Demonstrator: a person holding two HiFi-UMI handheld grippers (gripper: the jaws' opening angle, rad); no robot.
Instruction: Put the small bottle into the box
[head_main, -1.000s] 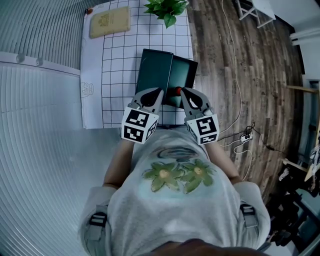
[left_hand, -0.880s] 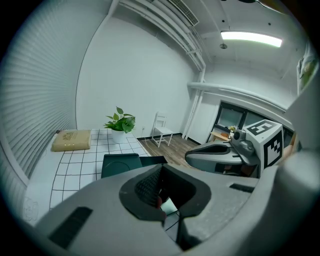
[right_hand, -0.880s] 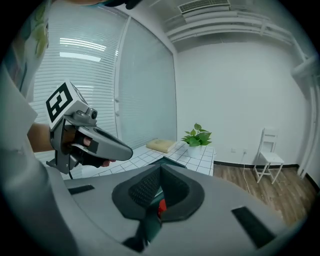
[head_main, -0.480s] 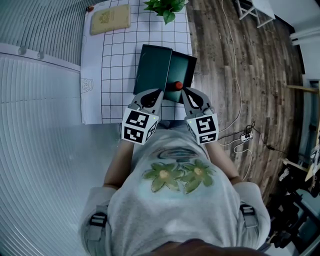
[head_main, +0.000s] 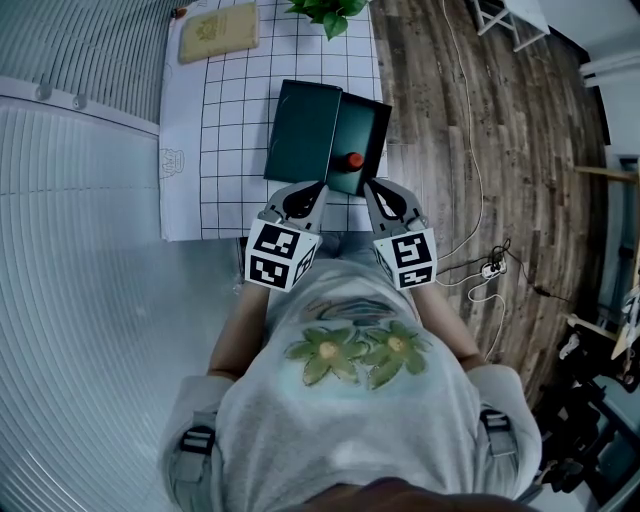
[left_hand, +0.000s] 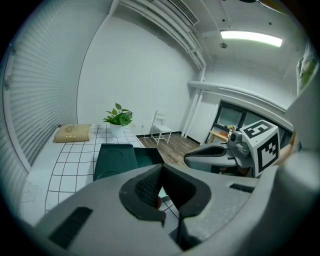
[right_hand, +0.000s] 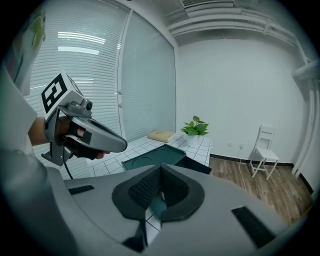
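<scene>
A white gridded counter is lying below us in the head view. The red-capped small bottle is standing, as far as we can tell, inside the open green box. In the left gripper view we are keeping the left claw pressed together. In the right gripper view the right claw is likewise pressed together, pinching nothing.

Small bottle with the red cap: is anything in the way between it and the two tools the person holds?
Nothing visible does. The small red-capped bottle already stands inside the open dark green box. Between it and the shut left tool and shut right tool, both empty, there is only the box's low near wall.
</scene>
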